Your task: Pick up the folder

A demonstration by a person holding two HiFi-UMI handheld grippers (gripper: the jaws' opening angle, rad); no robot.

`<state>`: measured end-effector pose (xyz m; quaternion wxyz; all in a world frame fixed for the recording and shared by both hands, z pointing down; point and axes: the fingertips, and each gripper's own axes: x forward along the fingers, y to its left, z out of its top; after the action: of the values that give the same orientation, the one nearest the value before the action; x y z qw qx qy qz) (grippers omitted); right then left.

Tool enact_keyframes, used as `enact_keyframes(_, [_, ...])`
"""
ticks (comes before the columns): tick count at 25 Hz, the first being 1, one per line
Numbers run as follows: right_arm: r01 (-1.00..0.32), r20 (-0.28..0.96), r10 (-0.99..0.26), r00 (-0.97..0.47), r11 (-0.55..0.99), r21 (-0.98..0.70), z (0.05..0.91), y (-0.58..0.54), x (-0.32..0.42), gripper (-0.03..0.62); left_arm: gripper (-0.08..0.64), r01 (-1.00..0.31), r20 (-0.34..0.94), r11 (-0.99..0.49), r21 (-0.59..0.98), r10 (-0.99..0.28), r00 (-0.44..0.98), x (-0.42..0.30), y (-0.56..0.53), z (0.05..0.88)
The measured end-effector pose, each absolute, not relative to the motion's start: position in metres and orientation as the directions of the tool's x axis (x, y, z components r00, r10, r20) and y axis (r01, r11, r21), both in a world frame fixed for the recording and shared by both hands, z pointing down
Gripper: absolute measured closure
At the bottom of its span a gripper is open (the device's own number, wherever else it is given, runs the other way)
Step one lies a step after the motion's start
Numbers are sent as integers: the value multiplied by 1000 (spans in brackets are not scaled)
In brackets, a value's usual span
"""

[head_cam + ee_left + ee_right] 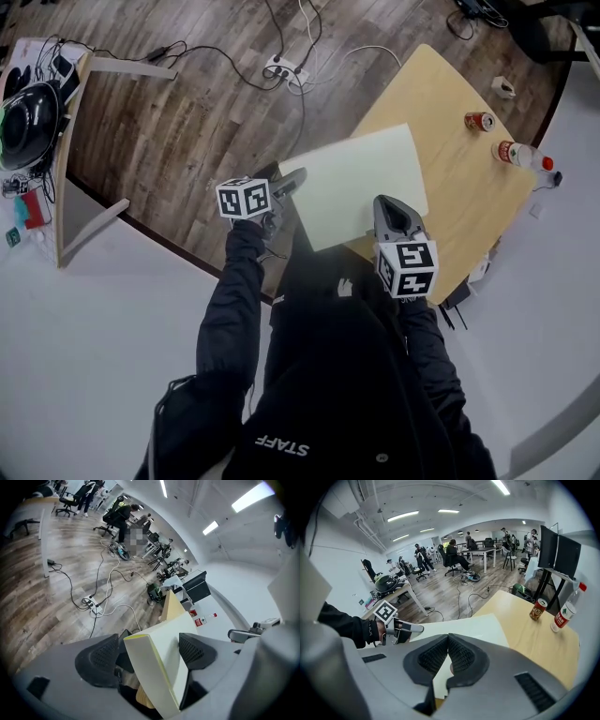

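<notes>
Folder: the pale cream folder (361,183) is lying over the near left part of the wooden table (469,187), its left side jutting past the table's edge above the plank floor (187,103); whether it is resting flat or raised, I cannot tell.
Left gripper: the left gripper (292,180) is reaching in at the folder's left corner, marker cube toward the person. In the left gripper view its jaws are standing wide apart with the folder's corner between them, and the left pad is staying clear of the folder's yellow-trimmed edge.
Right gripper: the right gripper (394,211) is pointing down at the folder's near right corner. In the right gripper view its jaws are meeting at the tips and clamping the folder's edge, a cream strip showing between the pads.
Table, far right: a red can (479,121) is standing just beside a clear bottle with a red label (517,155), both well apart from the folder.
Floor, far side: a white power strip (286,68) is lying among cables.
</notes>
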<state>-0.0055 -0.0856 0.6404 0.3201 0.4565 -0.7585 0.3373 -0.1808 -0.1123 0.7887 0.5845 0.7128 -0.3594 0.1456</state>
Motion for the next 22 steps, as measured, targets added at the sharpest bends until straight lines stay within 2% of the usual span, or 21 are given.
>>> enact_keyframes(5, [-909,801,-467,-375,356,-218,649,-88,-12,571,165,-597,550,-81,798,-309,776,-170,-111,791])
enact_keyframes(17, [-920,828,-440,-348,331,-211,672,-76,-4,571,150,-334,314,-25,942,-278,908,-151,-115,808])
enact_keyframes(22, [-921,830,-437,-346,325,-213,675,-74,-4,571,153,-237,216,-32,971,-307,927,-140,-120,801])
